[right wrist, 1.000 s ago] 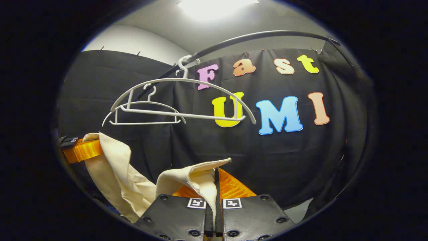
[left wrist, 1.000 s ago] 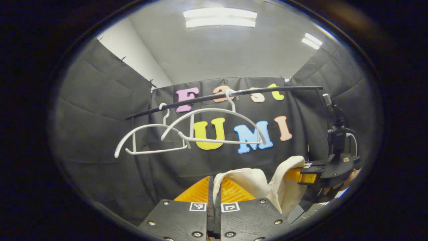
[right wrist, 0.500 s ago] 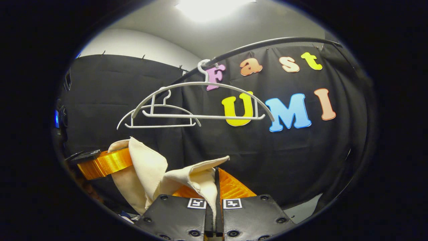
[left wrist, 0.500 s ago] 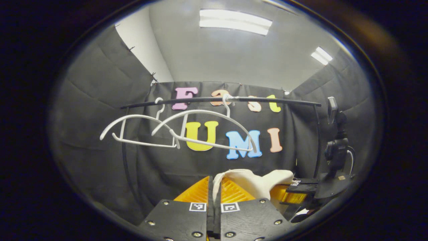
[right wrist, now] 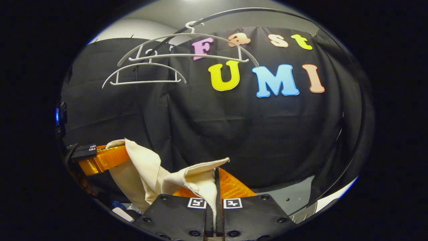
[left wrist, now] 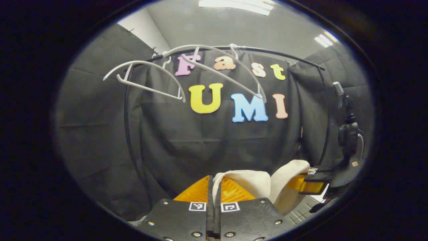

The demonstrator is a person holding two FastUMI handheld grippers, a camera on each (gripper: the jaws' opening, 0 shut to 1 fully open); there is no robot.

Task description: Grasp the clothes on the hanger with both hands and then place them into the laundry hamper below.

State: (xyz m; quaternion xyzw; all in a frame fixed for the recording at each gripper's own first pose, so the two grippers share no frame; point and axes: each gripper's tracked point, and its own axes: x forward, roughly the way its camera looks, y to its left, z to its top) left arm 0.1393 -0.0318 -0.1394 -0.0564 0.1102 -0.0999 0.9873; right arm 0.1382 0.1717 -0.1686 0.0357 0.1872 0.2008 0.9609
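A cream cloth garment hangs between both grippers, off the hangers. My left gripper is shut on one edge of it at the bottom of the left gripper view. My right gripper is shut on another fold of the garment at the bottom of the right gripper view. The right gripper also shows at the right of the left gripper view, and the left gripper at the left of the right gripper view. Two bare white hangers hang on the black rail high above. The hamper is hidden below.
The rail's curved black uprights stand at both sides of the black cloth wall. A strip of grey tiled floor shows low at the right. A small device on a stand sits at the far right.
Both grippers have come down with the garment held between them; the rail and hangers have risen toward the top of both views, and some floor now shows.
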